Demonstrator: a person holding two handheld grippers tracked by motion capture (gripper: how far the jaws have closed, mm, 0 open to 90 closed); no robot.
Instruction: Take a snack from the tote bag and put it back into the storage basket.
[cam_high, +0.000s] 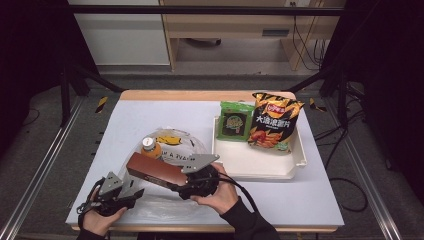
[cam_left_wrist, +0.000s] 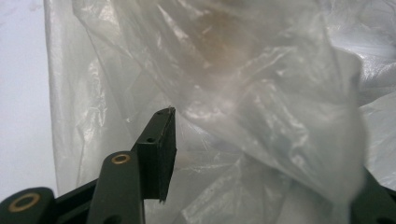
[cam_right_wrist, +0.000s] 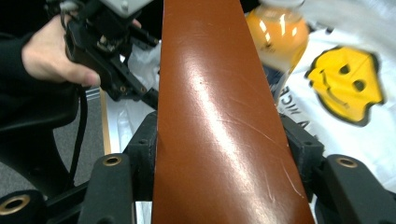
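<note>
My right gripper (cam_high: 178, 180) is shut on a long red-brown box (cam_high: 155, 170) and holds it level above the near side of a clear plastic bag (cam_high: 175, 142) printed with a yellow smiley. In the right gripper view the box (cam_right_wrist: 215, 116) runs up between both jaws, with an orange juice bottle (cam_right_wrist: 279, 37) beyond it on the bag (cam_right_wrist: 348, 84). The bottle (cam_high: 150, 147) stands at the bag's left. My left gripper (cam_high: 131, 194) sits at the bag's near-left edge. Its jaws stand apart with loose bag film (cam_left_wrist: 243, 93) bunched between them, beside one fingertip (cam_left_wrist: 159, 149).
A white tray (cam_high: 260, 167) lies at the right of the table. It carries a green packet (cam_high: 236, 121) and an orange bag of crisps (cam_high: 274, 121) at its far end. The person's hands hold both grippers at the table's near edge.
</note>
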